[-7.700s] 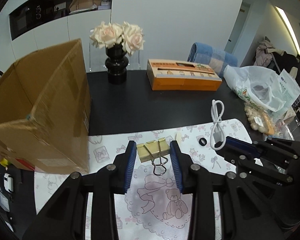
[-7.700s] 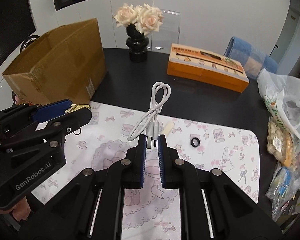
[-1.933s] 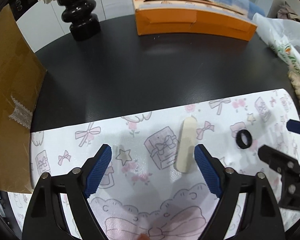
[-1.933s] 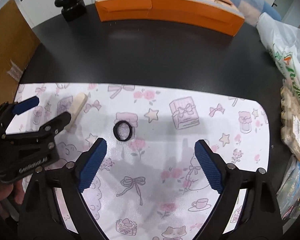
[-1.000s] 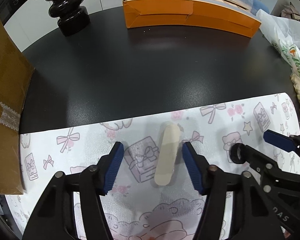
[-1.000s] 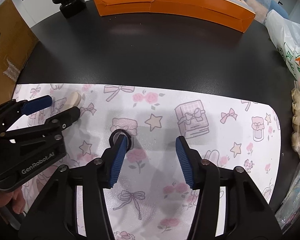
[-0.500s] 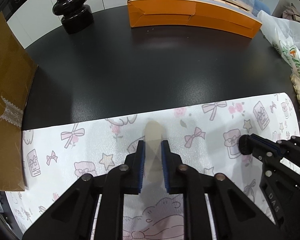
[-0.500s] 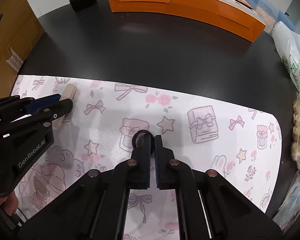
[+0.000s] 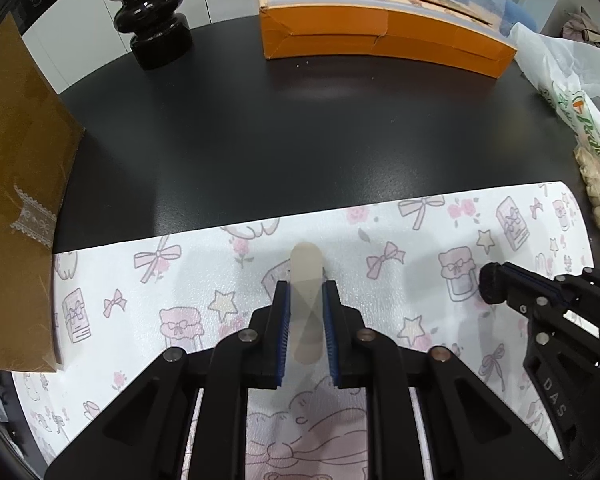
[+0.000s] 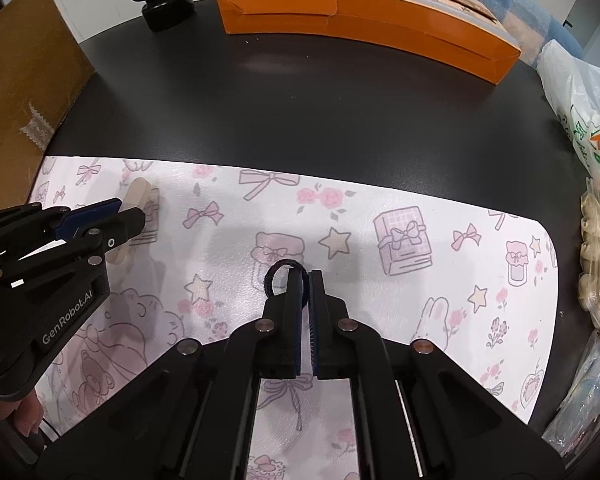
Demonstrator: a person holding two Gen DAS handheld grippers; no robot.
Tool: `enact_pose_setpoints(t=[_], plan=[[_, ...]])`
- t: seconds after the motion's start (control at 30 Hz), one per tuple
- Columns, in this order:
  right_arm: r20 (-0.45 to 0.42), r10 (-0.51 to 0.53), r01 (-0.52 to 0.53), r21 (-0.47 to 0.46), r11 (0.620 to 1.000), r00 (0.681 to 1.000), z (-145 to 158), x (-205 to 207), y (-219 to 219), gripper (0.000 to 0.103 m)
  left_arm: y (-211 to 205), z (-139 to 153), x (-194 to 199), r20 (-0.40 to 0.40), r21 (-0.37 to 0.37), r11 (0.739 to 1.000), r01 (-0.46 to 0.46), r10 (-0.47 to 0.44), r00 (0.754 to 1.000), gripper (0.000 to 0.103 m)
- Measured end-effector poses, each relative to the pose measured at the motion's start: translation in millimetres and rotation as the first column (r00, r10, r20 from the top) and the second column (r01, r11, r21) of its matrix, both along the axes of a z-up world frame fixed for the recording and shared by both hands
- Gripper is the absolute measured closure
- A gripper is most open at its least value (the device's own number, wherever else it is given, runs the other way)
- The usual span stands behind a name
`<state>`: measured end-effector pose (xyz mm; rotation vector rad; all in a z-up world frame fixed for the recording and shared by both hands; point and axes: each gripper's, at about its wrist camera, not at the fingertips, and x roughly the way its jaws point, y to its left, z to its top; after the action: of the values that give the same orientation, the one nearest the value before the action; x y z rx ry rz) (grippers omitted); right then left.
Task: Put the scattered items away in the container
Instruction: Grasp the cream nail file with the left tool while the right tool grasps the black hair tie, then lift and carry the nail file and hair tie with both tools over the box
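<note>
A flat beige stick (image 9: 306, 280) lies lengthwise between the blue pads of my left gripper (image 9: 306, 286), which is shut on it just above the patterned white mat (image 9: 180, 280). My right gripper (image 10: 305, 280) is shut on a small black ring (image 10: 275, 273) that pokes out to the left of its tips. In the right wrist view the left gripper (image 10: 122, 214) shows at the left with the stick (image 10: 134, 194) in it. In the left wrist view the right gripper (image 9: 500, 284) holds the ring (image 9: 489, 282). The cardboard box (image 9: 16, 160) stands at the left.
A long orange carton (image 9: 380, 36) and a black vase (image 9: 154, 32) stand at the back of the black table (image 9: 300, 128). A white plastic bag (image 10: 584, 120) and packaged snacks (image 10: 598, 248) crowd the right edge. A hand (image 10: 28, 416) shows at lower left.
Both grippers went from wide open to shut: the left closed on the beige stick, the right on the black ring. In the last half second both hold their items with little movement.
</note>
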<state>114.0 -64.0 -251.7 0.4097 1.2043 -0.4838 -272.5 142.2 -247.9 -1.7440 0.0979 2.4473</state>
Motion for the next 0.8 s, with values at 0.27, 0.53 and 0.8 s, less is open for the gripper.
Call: enact_pose_setpoints(t=[0.27,0.53,0.8], plan=[[0.015,-0.014,0.014,-0.022,1.0,1.0,18.6,-6.8,8.4,0.1,-2.8,24.1,6.7,-0.035,0.007,1.0,-0.005,0.005,0.999,0.087],[0.029,-0.002,0.003,-0.04,0.999,1.0,50.2,-19.9,38.8,0.1,-25.6,56.3,30.6,-0.084,0.02,1.0,0.002,0.0,0.996,0.087],[0.088,-0.025,0.028,-0.035,0.999,0.996,83.0,-34.7,69.8,0.1,-52.7,84.3,63.0,-0.125,0.058,0.998,0.012,-0.005,0.992,0.087]])
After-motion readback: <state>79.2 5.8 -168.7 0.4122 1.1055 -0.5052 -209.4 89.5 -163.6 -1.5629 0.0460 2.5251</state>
